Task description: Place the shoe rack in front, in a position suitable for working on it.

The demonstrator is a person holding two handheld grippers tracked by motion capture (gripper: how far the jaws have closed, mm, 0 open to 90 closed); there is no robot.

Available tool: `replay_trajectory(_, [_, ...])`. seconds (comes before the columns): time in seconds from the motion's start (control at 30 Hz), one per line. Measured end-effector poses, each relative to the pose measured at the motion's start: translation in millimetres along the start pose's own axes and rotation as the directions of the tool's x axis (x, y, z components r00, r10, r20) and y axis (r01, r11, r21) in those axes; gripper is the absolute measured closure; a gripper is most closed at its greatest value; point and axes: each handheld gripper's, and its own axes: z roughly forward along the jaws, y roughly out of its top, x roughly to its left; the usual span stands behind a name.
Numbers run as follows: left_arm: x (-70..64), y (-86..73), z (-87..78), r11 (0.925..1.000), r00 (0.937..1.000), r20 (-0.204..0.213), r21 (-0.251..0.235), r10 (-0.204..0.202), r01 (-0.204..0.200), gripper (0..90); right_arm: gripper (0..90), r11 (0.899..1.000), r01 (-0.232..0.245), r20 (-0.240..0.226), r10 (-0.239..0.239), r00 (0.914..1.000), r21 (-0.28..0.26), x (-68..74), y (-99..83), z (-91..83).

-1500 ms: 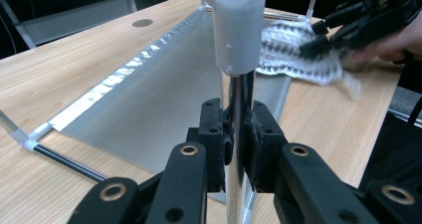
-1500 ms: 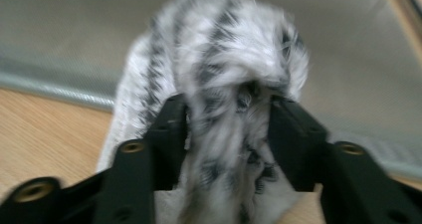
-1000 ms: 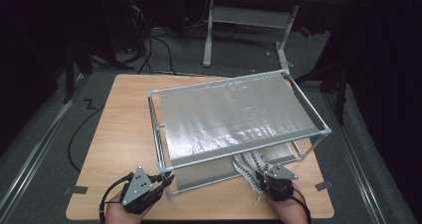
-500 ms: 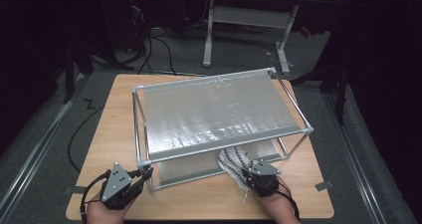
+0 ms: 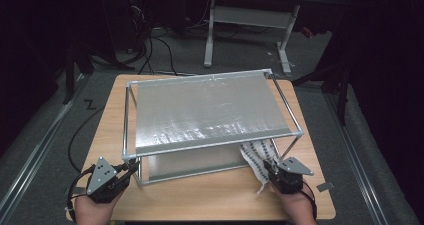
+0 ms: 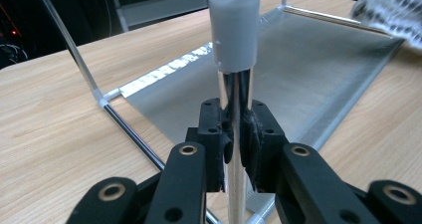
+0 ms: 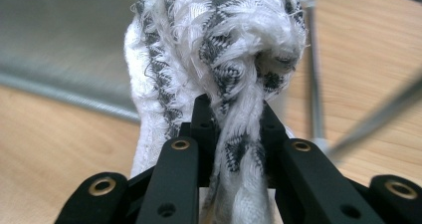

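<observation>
A dim lab or workshop: a wooden table (image 5: 200,200) on grey floor, cables (image 5: 155,45) trailing behind, and a metal-legged workbench (image 5: 250,15) beyond it.

Dim room, grey floor (image 5: 45,130), wooden table (image 5: 210,200), white desk frame (image 5: 247,15) behind.

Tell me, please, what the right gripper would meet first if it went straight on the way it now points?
Probably the rack's near right upright post. The right gripper, shut on the patterned cloth, points forward toward the metal rack, with that post just ahead. Depth is unclear, so it might slip past onto the lower shelf.
</observation>
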Motion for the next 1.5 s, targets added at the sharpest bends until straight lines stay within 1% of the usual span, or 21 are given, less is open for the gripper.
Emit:
replay_trajectory(0.03, [0.6, -0.1, 0.5, 1.0000, 1.0000, 0.002, -0.002, -0.005, 0.005, 78.9, 76.2, 1.000, -0.016, 0.006, 0.016, 0.9998, -0.009, -4.0, 0.3, -2.5])
replay_trajectory(0.07, [0.6, -0.1, 0.5, 1.0000, 1.0000, 0.002, -0.002, -0.005, 0.005, 79.0, 76.2, 1.000, -0.016, 0.006, 0.016, 0.9998, -0.009, -4.0, 0.3, -2.5])
replay_trajectory(0.1, [1.1, -0.1, 1.2, 1.0000, 1.0000, 0.002, -0.004, -0.008, 0.008, 79.0, 76.1, 0.999, -0.042, 0.023, 0.043, 0.9988, -0.023, -12.6, 1.3, -7.4])
replay_trajectory(0.2, [1.3, 0.2, 1.6, 1.0000, 1.0000, 0.000, -0.002, -0.008, 0.008, 79.0, 76.1, 0.997, -0.064, 0.039, 0.066, 0.9971, -0.039, -18.6, 2.0, -11.4])
replay_trajectory(0.23, [1.3, 0.3, 1.6, 1.0000, 1.0000, -0.001, -0.002, -0.008, 0.008, 79.1, 76.1, 0.997, -0.065, 0.043, 0.067, 0.9968, -0.045, -20.3, 2.7, -13.1])
replay_trajectory(0.33, [1.0, 0.2, 1.5, 1.0000, 1.0000, -0.002, -0.002, -0.008, 0.008, 79.1, 76.2, 0.994, -0.083, 0.059, 0.087, 0.9944, -0.073, -23.8, 6.9, -19.7])
replay_trajectory(0.47, [0.9, 0.0, 1.6, 1.0000, 1.0000, -0.003, -0.002, -0.008, 0.008, 79.1, 76.3, 0.989, -0.089, 0.086, 0.100, 0.9913, -0.121, -28.5, 16.6, -31.6])
replay_trajectory(0.63, [1.1, 0.0, 1.8, 1.0000, 1.0000, -0.003, -0.002, -0.008, 0.008, 79.0, 76.4, 0.981, -0.091, 0.117, 0.112, 0.9868, -0.172, -32.5, 24.7, -48.7])
replay_trajectory(0.73, [1.0, 0.2, 2.0, 1.0000, 1.0000, -0.006, -0.002, -0.006, 0.006, 79.1, 76.3, 0.979, -0.093, 0.133, 0.119, 0.9840, -0.182, -34.6, 26.8, -52.4])
replay_trajectory(0.87, [0.9, 0.2, 2.0, 1.0000, 1.0000, -0.007, -0.001, -0.003, 0.003, 79.0, 76.3, 0.982, -0.100, 0.140, 0.123, 0.9825, -0.160, -37.7, 23.1, -47.8])
replay_trajectory(0.97, [1.4, 0.0, 2.3, 1.0000, 1.0000, -0.005, -0.003, -0.004, 0.004, 79.0, 76.3, 0.983, -0.119, 0.134, 0.137, 0.9814, -0.137, -40.2, 19.2, -43.1])
replay_trajectory(1.13, [1.3, 0.1, 2.3, 1.0000, 1.0000, -0.006, -0.002, -0.003, 0.003, 79.0, 76.2, 0.988, -0.121, 0.132, 0.133, 0.9824, -0.092, -41.2, 10.7, -32.4])
replay_trajectory(1.17, [1.2, 0.1, 2.3, 1.0000, 1.0000, -0.006, -0.002, -0.003, 0.003, 79.0, 76.2, 0.988, -0.121, 0.132, 0.133, 0.9824, -0.092, -41.2, 10.7, -32.4])
replay_trajectory(1.2, [1.1, 0.2, 2.3, 1.0000, 1.0000, -0.008, -0.001, -0.002, 0.002, 79.0, 76.3, 0.991, -0.123, 0.130, 0.129, 0.9831, -0.056, -40.7, 4.6, -25.2])
replay_trajectory(1.27, [0.8, 0.4, 2.2, 1.0000, 1.0000, -0.009, 0.001, -0.002, 0.002, 79.0, 76.3, 0.992, -0.124, 0.131, 0.127, 0.9833, -0.031, -39.5, 0.8, -21.1])
replay_trajectory(1.33, [0.5, 0.6, 2.4, 1.0000, 0.9999, -0.012, 0.002, 0.001, -0.001, 78.9, 76.3, 0.993, -0.114, 0.131, 0.114, 0.9848, -0.007, -39.1, -3.9, -15.9])
replay_trajectory(1.5, [1.0, 0.4, 2.5, 1.0000, 1.0000, -0.010, 0.000, 0.001, -0.001, 78.9, 76.3, 0.991, -0.121, 0.125, 0.113, 0.9856, 0.055, -37.5, -15.8, -3.8])
